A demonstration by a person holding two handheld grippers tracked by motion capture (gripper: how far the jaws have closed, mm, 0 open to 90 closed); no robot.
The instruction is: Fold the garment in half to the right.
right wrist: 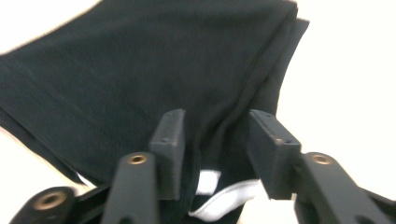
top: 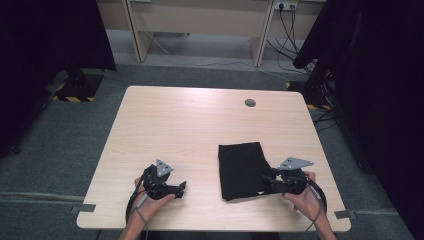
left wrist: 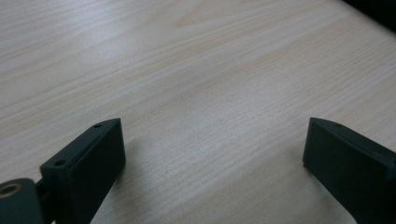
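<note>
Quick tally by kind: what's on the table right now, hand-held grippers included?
Folded black cloth: 1
Hand-held grippers: 2, the left hand-held gripper over bare wood and the right hand-held gripper at the cloth's edge
Round grommet in the table: 1
Total: 4

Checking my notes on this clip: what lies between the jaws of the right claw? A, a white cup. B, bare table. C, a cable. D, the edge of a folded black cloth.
D: in the right gripper view, the right claw straddles the edge of the folded black cloth, jaws apart.
</note>
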